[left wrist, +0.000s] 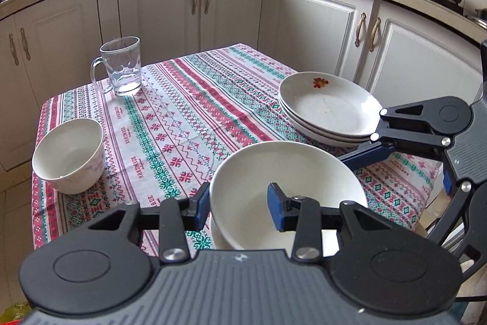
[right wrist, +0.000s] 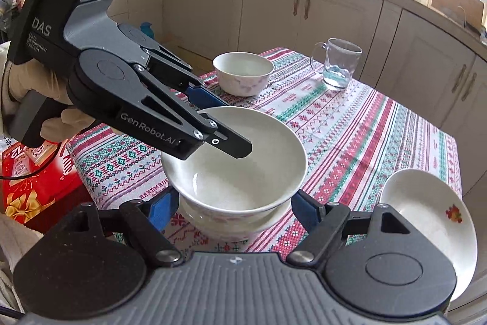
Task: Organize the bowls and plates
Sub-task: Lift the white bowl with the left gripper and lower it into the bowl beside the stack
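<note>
The top bowl (left wrist: pixel 289 191), low centre of the left view, is pinched at its rim by the left gripper (left wrist: pixel 240 207), over a second bowl (right wrist: pixel 231 224). The right gripper (right wrist: pixel 236 207) jaws are spread wide around both, unclosed. Released tilted, it could get wedged or chipped, or slid off the desk (left wrist: pixel 182 118) edge.

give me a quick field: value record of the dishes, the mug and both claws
near bowl: nested on a second bowl
left claw: one finger inside, one outside the near bowl's rim; grip unclear
right claw: open, fingers either side of the bowl stack
far bowl: alone at a table corner
plates: stacked, top one with a flower mark
glass mug: upright, apart from the dishes
tablecloth: patterned
</note>
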The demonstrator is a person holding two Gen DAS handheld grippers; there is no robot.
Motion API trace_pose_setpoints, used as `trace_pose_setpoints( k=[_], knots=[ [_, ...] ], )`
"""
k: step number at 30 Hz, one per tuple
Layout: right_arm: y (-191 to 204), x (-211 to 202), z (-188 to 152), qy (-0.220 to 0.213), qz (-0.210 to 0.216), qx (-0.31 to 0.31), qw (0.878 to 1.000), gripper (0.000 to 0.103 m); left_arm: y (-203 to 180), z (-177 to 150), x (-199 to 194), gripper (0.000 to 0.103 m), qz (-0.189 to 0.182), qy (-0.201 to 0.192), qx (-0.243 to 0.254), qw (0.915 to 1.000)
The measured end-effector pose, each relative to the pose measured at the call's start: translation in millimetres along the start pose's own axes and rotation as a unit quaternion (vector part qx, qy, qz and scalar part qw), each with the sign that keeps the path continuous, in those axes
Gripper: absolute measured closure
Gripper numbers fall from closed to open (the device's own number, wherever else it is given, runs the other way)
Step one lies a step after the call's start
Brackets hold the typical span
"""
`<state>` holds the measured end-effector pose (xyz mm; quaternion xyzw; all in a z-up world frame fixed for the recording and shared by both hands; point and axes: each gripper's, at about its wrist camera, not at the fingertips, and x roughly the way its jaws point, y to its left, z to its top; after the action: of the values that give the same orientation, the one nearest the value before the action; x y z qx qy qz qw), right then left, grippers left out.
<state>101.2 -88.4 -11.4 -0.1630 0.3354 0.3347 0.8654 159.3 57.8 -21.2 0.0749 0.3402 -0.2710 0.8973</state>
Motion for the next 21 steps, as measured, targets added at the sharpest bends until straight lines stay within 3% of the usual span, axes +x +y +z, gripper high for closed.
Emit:
trace_pose_setpoints(
  k=[21],
  knots=[
    [-2.3,10.3,-1.0,0.018,0.009,0.006,1.0,0.018,4.0,-8.2,9.0,0.065,-0.002,0.006,0.0,1.0]
  ],
)
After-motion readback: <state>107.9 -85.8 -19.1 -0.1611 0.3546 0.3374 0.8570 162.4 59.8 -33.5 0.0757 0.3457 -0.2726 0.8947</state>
